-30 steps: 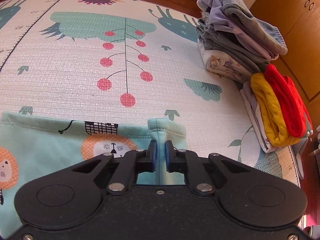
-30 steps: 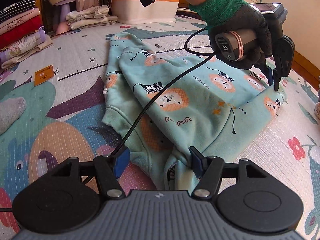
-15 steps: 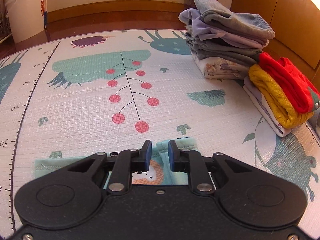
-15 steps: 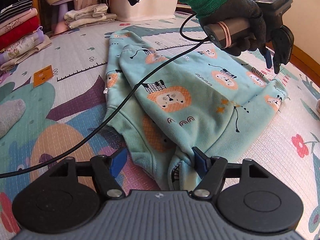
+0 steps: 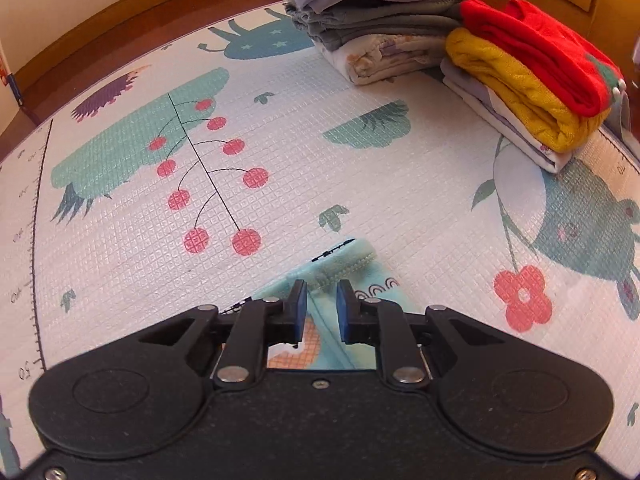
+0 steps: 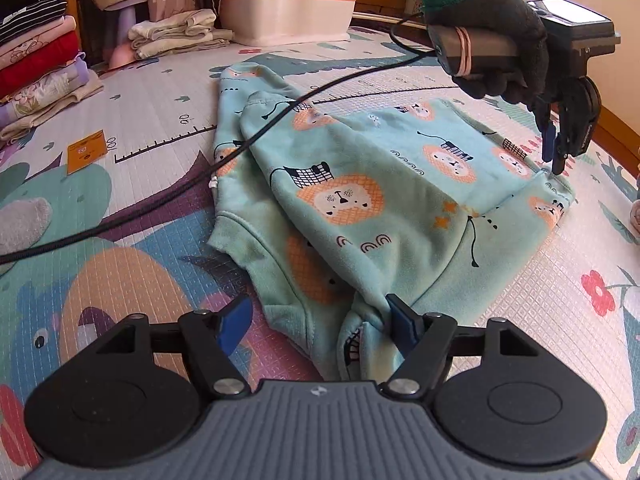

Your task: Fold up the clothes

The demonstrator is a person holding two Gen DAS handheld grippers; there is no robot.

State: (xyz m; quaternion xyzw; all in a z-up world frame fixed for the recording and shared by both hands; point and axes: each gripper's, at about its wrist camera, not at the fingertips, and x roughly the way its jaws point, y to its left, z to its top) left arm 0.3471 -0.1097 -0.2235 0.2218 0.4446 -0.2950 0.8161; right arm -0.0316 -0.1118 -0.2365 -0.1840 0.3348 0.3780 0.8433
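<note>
Both grippers work at a mint lion-print sweatshirt (image 6: 384, 208) lying rumpled on the patterned play mat (image 6: 168, 128). Right gripper (image 6: 320, 322) has its jaws spread wide at the near hem, the right blue pad touching a fold of cloth, nothing pinched. Left gripper (image 6: 554, 150), held by a gloved hand (image 6: 500, 48), points down at the garment's far corner; from its own camera the left gripper (image 5: 321, 312) shows a narrow gap between the pads with the cloth edge below, and whether it grips fabric cannot be told. Its black cable (image 6: 200, 184) crosses the sweatshirt. Folded stacks (image 5: 420, 24) are partly cut off at the frame's top edge.
</note>
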